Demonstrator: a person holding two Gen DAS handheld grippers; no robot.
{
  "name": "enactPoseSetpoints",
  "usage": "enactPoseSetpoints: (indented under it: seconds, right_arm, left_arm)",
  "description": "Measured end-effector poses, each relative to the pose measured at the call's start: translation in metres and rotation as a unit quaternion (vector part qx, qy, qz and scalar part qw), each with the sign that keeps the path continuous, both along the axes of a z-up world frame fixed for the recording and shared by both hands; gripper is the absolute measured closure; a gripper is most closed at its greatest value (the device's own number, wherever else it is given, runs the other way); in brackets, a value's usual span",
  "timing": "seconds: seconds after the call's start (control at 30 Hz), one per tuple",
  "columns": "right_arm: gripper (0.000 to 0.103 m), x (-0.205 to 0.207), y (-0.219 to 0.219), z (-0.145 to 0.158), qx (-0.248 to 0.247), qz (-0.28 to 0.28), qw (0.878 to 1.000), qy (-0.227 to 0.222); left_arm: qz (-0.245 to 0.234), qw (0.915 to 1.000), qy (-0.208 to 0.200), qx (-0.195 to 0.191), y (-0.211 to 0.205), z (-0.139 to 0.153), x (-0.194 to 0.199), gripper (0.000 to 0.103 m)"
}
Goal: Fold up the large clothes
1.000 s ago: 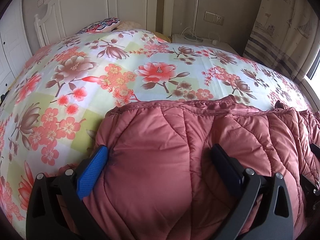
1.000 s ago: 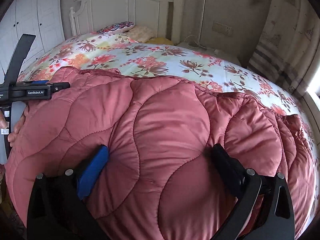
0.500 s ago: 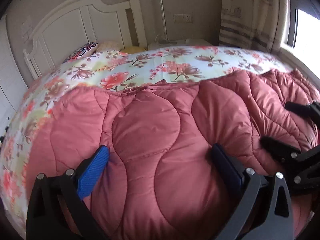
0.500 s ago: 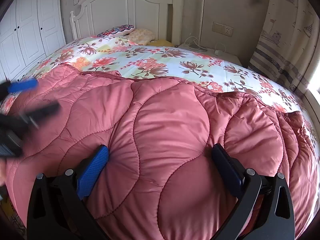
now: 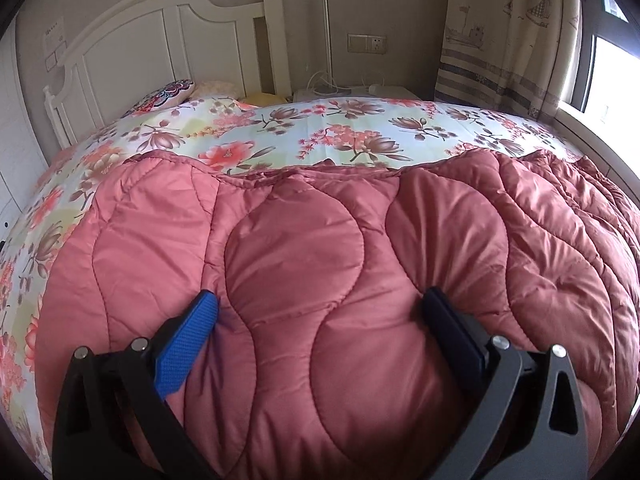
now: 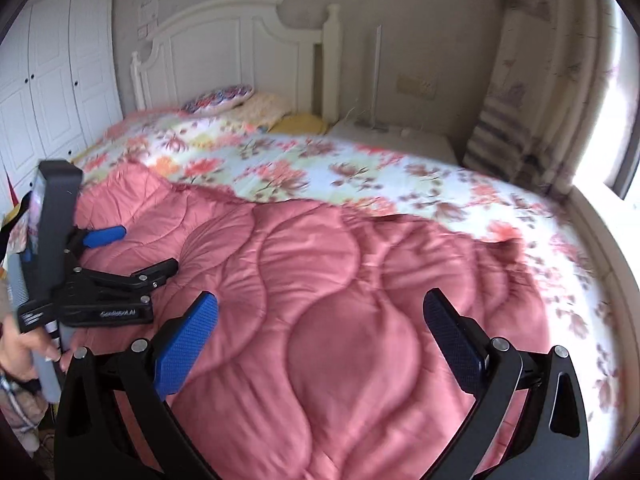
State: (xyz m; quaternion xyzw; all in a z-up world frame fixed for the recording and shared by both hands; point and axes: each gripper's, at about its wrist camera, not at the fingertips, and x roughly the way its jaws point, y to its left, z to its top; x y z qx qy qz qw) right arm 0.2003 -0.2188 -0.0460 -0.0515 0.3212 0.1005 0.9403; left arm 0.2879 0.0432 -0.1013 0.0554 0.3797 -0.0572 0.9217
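A large pink quilted garment [image 5: 304,264] lies spread across the near end of the floral bedspread [image 5: 340,128]. My left gripper [image 5: 320,316] is open, its wide jaws pressed down on the garment's padding, which bulges between the fingers. In the right wrist view the garment [image 6: 332,304] lies below my right gripper [image 6: 320,316], which is open and lifted clear of the fabric. The left gripper [image 6: 132,252] also shows there at the left, resting on the garment's left part, held by a hand [image 6: 20,348].
A white headboard [image 5: 168,40] and pillows [image 5: 168,94] stand at the far end. A nightstand [image 5: 352,92] and curtain [image 5: 508,28] are at the far right beside a window [image 5: 616,76]. White wardrobes [image 6: 52,76] line the left wall.
My right gripper has lifted off the garment and pulled back; it pressed into the padding before. My left gripper moved right onto the garment's middle, then settled.
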Motion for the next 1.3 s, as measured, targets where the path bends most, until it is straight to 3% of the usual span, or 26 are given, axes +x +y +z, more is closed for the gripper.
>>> enactPoseSetpoints:
  seconds: [0.1,0.2,0.27,0.5,0.6,0.73,0.8,0.87,1.0,1.13,1.3]
  right_arm:
    - [0.005,-0.011,-0.038,-0.007,-0.005,-0.047,0.999,0.006]
    - [0.004,0.001,-0.070,-0.054,0.007,-0.069,0.994,0.079]
    - [0.004,-0.002,-0.077,-0.065,0.032,-0.051,0.996,0.058]
    - [0.005,0.002,-0.073,-0.063,0.028,-0.062,0.996,0.062]
    - [0.005,-0.011,-0.067,-0.046,0.023,-0.082,0.995,0.046]
    - [0.005,-0.047,-0.050,-0.015,0.048,-0.042,0.998,-0.010]
    - [0.005,-0.059,-0.038,-0.008,0.041,-0.021,0.999,-0.024]
    - [0.005,-0.063,-0.028,-0.012,0.025,-0.010,1.000,-0.016]
    - [0.004,-0.049,-0.020,-0.057,-0.025,-0.026,0.998,0.046]
    - [0.004,-0.049,-0.024,-0.070,-0.011,-0.021,0.999,0.035]
    - [0.005,-0.051,-0.020,-0.066,-0.019,-0.031,0.999,0.038]
  left_arm:
    - [0.001,1.0000,-0.002,-0.002,0.001,0.000,-0.001,0.002]
    - [-0.002,1.0000,-0.004,-0.004,0.001,0.000,-0.002,0.002]
    - [-0.001,1.0000,-0.004,-0.002,0.001,0.000,-0.002,0.002]
    - [0.005,0.9998,0.009,-0.014,0.004,0.013,-0.008,0.002]
    - [-0.005,0.9988,-0.019,-0.045,0.003,0.039,-0.039,0.003]
    - [-0.051,0.9961,-0.070,-0.020,-0.017,0.056,-0.086,0.002]
    - [-0.062,0.9974,-0.036,-0.001,-0.026,0.040,-0.092,0.002]
    - [-0.062,0.9980,-0.012,-0.001,-0.028,0.019,-0.093,0.002]
    - [-0.062,0.9978,-0.009,-0.024,-0.021,0.002,-0.092,0.002]
    - [-0.063,0.9978,-0.017,-0.011,-0.022,-0.007,-0.087,0.002]
    - [-0.051,0.9981,-0.025,-0.024,-0.011,0.015,-0.100,0.002]
